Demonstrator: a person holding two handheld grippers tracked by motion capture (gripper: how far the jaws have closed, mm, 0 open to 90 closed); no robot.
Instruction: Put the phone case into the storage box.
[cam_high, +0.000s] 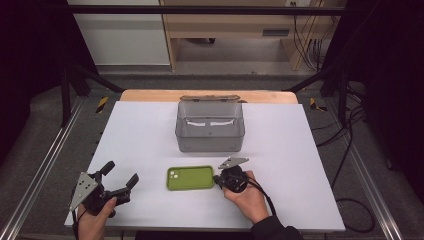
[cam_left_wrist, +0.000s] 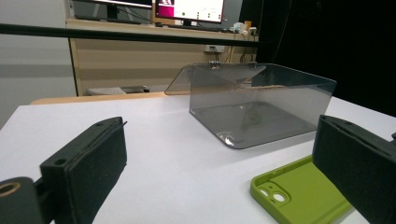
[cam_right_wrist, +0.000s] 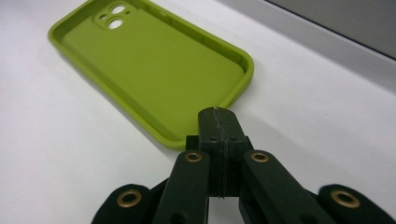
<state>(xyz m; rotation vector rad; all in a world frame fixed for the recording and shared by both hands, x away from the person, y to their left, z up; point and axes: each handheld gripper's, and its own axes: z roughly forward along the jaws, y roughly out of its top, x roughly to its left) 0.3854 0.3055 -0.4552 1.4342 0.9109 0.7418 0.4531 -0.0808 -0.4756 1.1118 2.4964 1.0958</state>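
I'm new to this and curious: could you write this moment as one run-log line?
left gripper: open, empty, resting on table | right gripper: shut, empty, at edge of green phone case | clear box: behind case, lid open

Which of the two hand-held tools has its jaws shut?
The right tool, beside the green silicone phone case: its jaws meet. The left tool stands wide open.
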